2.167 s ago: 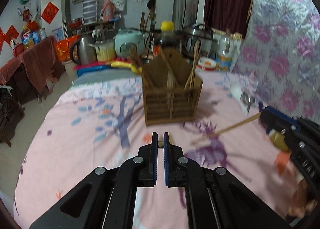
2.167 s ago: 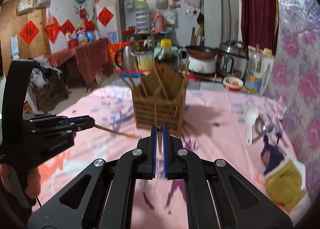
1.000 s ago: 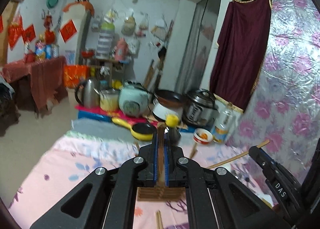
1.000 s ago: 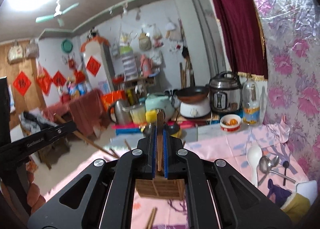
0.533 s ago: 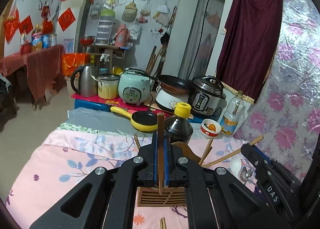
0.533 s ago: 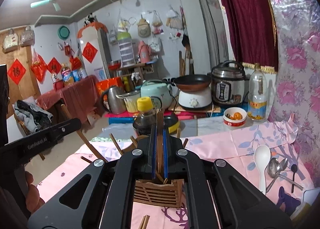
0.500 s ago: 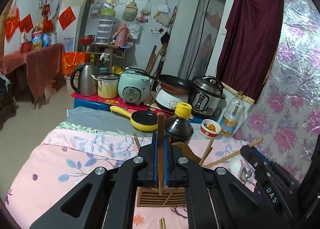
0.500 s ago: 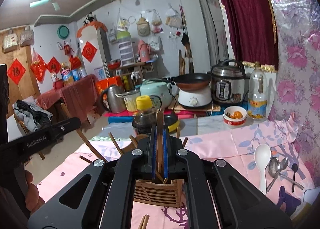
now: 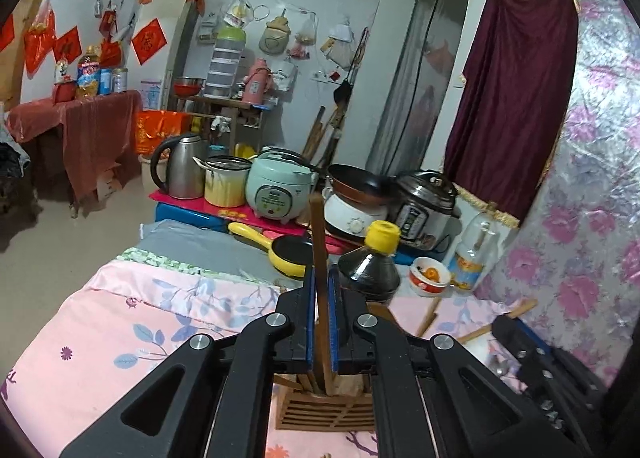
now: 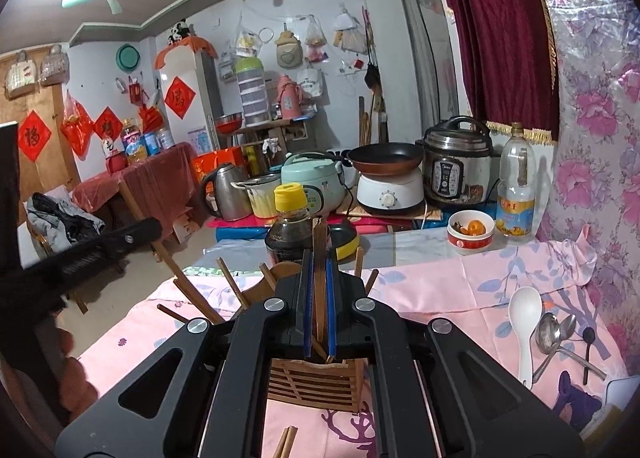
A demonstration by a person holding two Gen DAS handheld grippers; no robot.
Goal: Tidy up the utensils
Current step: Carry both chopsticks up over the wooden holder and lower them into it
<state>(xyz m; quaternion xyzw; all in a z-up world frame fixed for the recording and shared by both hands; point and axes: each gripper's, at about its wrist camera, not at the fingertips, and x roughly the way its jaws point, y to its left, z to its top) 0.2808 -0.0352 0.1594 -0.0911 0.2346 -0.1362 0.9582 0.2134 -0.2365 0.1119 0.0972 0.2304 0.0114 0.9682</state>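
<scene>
My left gripper is shut on an upright wooden chopstick whose lower end reaches into the slatted wooden utensil holder below. My right gripper is shut on another upright wooden chopstick, its lower end over the same holder. Several chopsticks lean out of the holder. The right gripper shows at the right edge of the left wrist view; the left gripper shows at the left of the right wrist view. Two chopstick ends lie on the cloth in front.
A dark sauce bottle with a yellow cap stands just behind the holder. A white spoon, metal spoons and a small dark spoon lie on the pink cloth at right. A bowl, bottle, cookers and kettle stand behind.
Both grippers took a chopstick from the table, rose and tilted up, and now stand lower over the holder than half a second ago, with the sticks' lower ends at its openings.
</scene>
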